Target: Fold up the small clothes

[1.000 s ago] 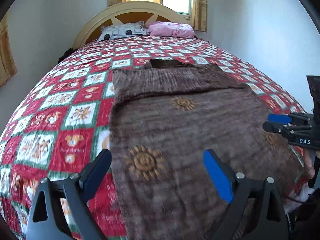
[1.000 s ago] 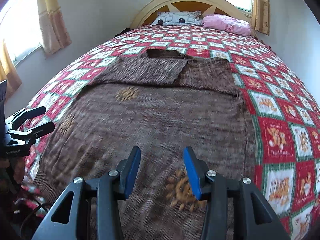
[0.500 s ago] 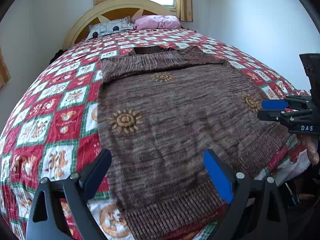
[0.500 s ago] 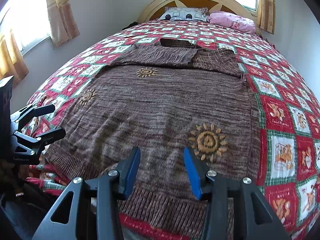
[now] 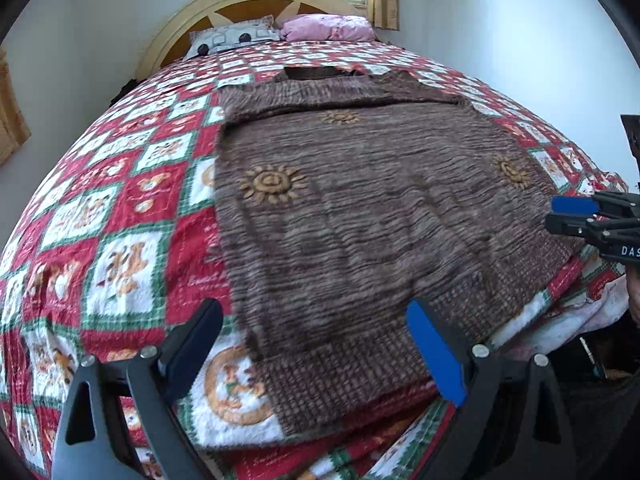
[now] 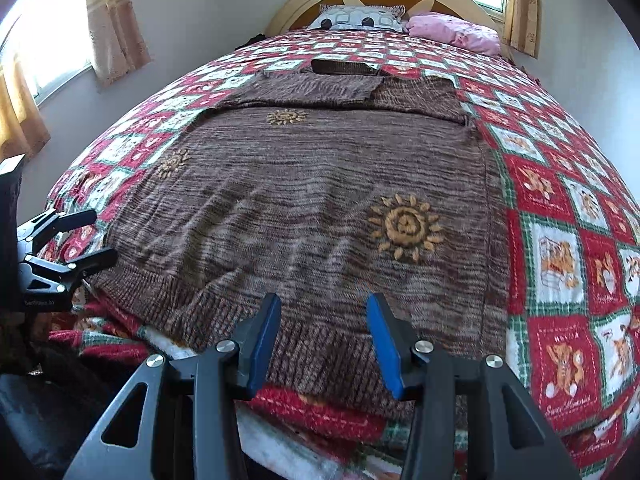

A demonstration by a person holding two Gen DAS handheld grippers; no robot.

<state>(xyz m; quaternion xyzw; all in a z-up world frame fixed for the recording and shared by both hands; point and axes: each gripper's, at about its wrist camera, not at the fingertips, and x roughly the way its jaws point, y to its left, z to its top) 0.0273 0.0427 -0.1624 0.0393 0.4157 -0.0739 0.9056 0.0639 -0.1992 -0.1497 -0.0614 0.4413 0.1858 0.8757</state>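
A brown knit sweater (image 5: 360, 208) with orange sun motifs lies flat on the bed, sleeves folded across its top, ribbed hem at the near edge. It also shows in the right wrist view (image 6: 312, 208). My left gripper (image 5: 316, 340) is open and empty, hovering just above the hem's left corner. My right gripper (image 6: 324, 332) is open and empty above the hem near its right part. Each gripper shows in the other's view, the right one (image 5: 576, 216) and the left one (image 6: 80, 240), both beside the hem.
The bed carries a red, green and white patchwork quilt (image 5: 120, 216) that hangs over the near edge. Two pillows (image 5: 280, 32) lie by the cream headboard. Curtained windows (image 6: 52, 52) and white walls surround the bed.
Both grippers have pulled back toward the foot of the bed. The sweater's hem and the quilt edge, earlier out of sight, now lie under the fingertips. Jaws stay open.
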